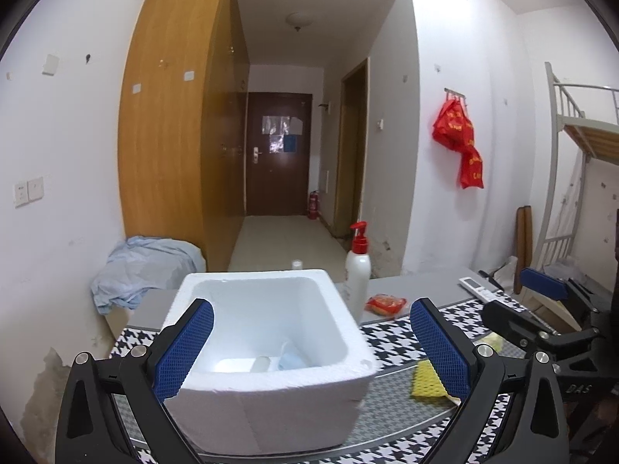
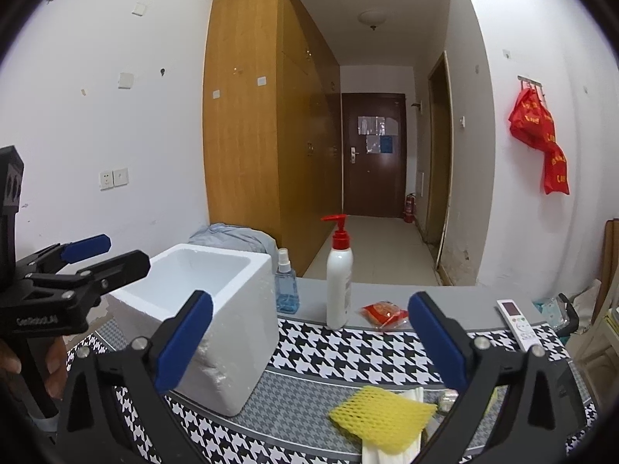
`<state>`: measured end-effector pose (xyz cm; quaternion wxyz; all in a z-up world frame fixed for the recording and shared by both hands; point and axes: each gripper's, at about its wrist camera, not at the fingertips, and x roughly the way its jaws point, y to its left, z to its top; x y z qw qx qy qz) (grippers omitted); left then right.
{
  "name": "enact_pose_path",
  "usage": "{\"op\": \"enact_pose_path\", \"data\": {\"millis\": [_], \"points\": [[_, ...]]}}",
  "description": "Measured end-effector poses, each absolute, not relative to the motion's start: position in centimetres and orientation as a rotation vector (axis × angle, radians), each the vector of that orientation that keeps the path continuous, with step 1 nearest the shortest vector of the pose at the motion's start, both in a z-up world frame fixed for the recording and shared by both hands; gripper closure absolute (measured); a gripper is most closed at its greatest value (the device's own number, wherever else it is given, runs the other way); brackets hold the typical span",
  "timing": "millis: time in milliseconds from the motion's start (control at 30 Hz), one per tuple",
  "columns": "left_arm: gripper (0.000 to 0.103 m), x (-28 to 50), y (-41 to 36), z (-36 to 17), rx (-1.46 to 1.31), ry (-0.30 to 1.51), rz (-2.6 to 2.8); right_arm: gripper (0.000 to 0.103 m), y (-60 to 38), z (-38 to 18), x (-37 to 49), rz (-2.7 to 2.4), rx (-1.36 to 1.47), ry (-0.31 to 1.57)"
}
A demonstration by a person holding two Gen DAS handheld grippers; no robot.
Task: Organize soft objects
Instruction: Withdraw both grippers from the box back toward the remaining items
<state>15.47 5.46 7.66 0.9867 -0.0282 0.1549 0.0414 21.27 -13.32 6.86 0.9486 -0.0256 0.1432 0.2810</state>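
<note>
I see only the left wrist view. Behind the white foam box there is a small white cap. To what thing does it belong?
Observer: To a clear spray bottle with blue liquid. It stands upright at the far corner of the foam box.
Operator: Is something lying under the yellow net?
Observer: Yes. The yellow foam net lies on white folded sheets, which look like paper.
Operator: Does the right gripper hold anything?
Observer: No. The right gripper is wide open and nothing is between its pads. The net lies on the mat below it.
</note>
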Motion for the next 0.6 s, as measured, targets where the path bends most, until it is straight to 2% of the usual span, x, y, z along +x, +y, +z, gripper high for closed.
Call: {"op": "enact_pose_path", "data": {"millis": [600], "points": [[0.001,14.5,2.3,7.1,-0.047,0.29,0.007,0.001,-16.7,6.7,19.7,0.492,-0.041,0.28]]}}
